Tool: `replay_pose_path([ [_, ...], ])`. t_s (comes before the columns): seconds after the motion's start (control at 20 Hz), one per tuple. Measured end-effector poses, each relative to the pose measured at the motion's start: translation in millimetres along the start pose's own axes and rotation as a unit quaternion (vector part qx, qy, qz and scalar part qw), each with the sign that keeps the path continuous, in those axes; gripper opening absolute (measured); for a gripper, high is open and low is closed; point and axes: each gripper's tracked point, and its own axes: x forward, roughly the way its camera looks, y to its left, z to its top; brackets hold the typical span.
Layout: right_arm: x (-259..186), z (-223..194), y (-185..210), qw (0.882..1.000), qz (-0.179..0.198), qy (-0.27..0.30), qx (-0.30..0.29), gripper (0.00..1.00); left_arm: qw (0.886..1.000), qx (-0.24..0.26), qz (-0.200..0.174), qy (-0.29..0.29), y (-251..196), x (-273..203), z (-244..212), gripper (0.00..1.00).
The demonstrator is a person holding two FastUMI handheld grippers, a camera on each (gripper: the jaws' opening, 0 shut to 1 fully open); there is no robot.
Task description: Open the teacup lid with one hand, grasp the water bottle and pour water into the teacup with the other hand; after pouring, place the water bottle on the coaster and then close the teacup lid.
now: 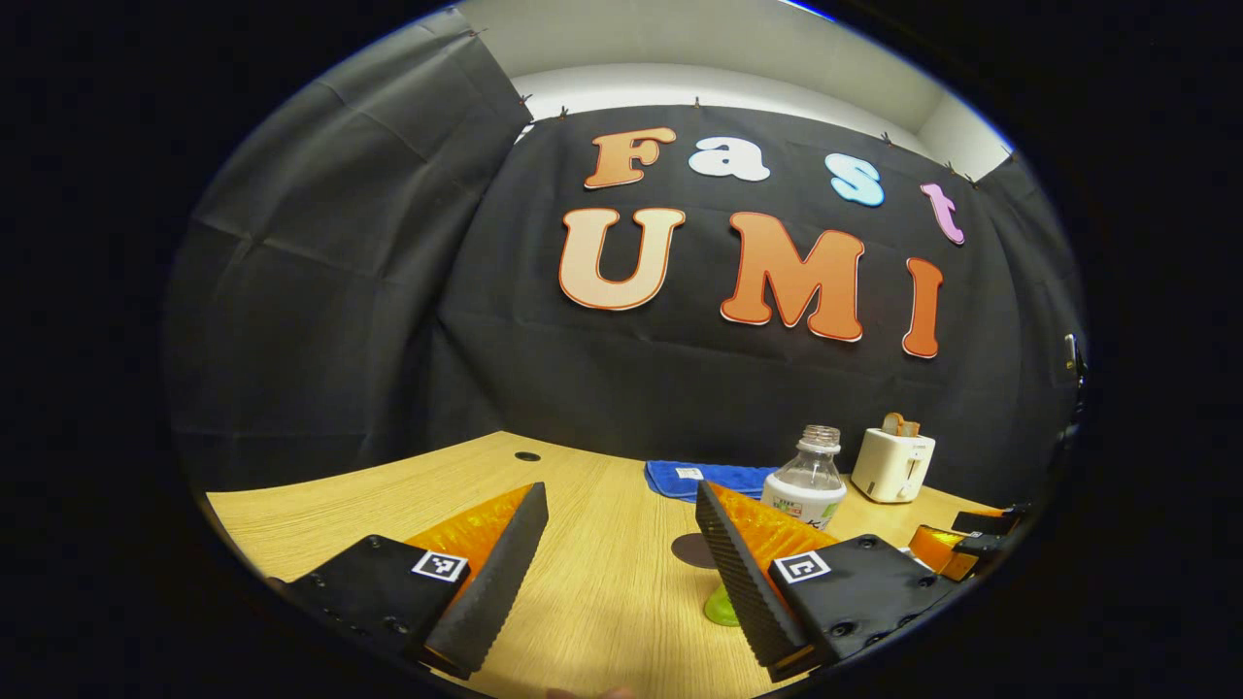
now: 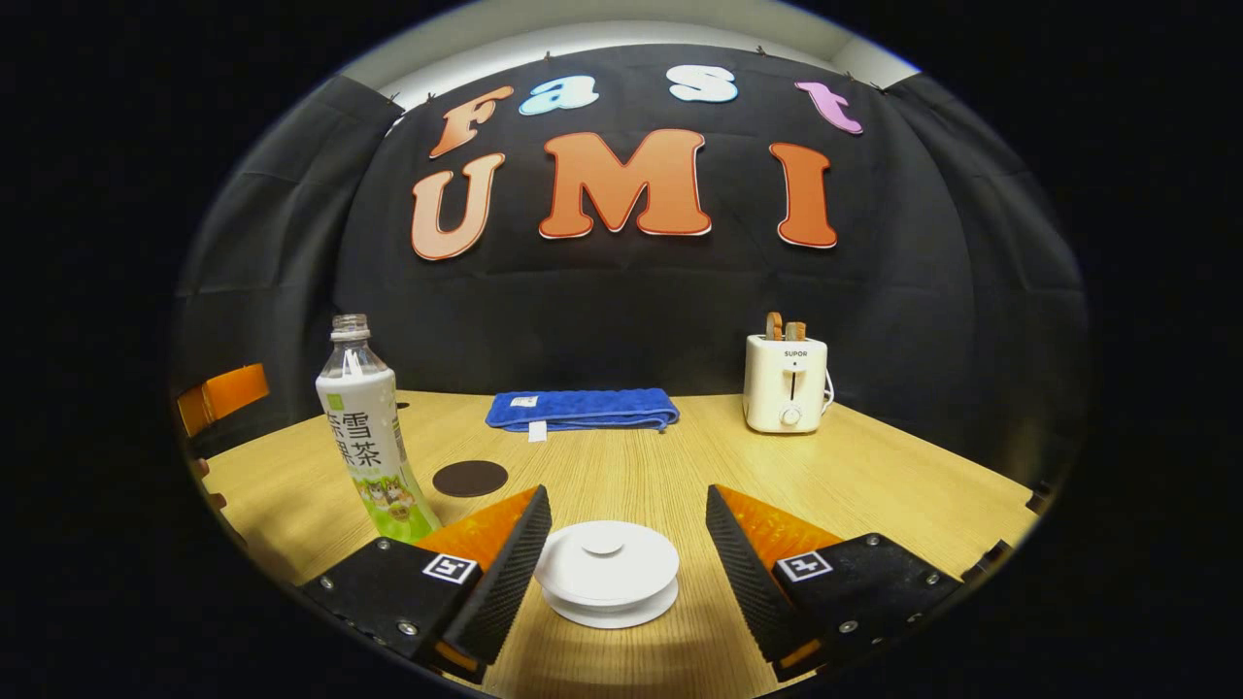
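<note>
The right gripper (image 2: 621, 544) had its jaws wide apart, with the lidded teacup (image 2: 607, 573) on the desk (image 2: 874, 466) between them, not touched. The water bottle (image 2: 369, 437) stood left of the teacup, near the coaster (image 2: 470, 478). The left gripper (image 1: 621, 563) was spread wide too, holding nothing.

A staged recording booth is showing here, not a real home: black cloth (image 2: 621, 311) is hanging as walls around a pale wood worktop (image 2: 874, 466). A white toaster (image 2: 786, 382) and a folded blue towel (image 2: 581, 409) are sitting there as kitchen props.
</note>
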Motion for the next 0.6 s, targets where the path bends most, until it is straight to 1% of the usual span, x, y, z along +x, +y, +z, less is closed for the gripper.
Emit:
replay_pose_path([
  [0.2, 1.3, -1.6, -0.4, 1.000, -0.001, 0.002, -0.002, 0.97, 1.000, 0.013, 0.000, -0.013, -1.8, -1.2, 6.2, 0.99],
  [0.4, 2.6, -2.7, 2.0, 1.000, 0.002, 0.003, -0.008, 0.97, 1.000, 0.011, -0.004, -0.007, -5.4, 0.3, 1.6, 0.99],
  [0.5, 3.8, -2.9, 4.1, 1.000, 0.004, 0.005, -0.010, 0.95, 1.000, 0.011, -0.004, -0.004, -5.8, 1.1, -0.8, 0.99],
  [0.6, 6.4, -5.2, 5.9, 1.000, 0.008, 0.009, -0.011, 0.92, 1.000, 0.012, -0.003, -0.004, -5.1, 1.4, -2.3, 0.98],
])
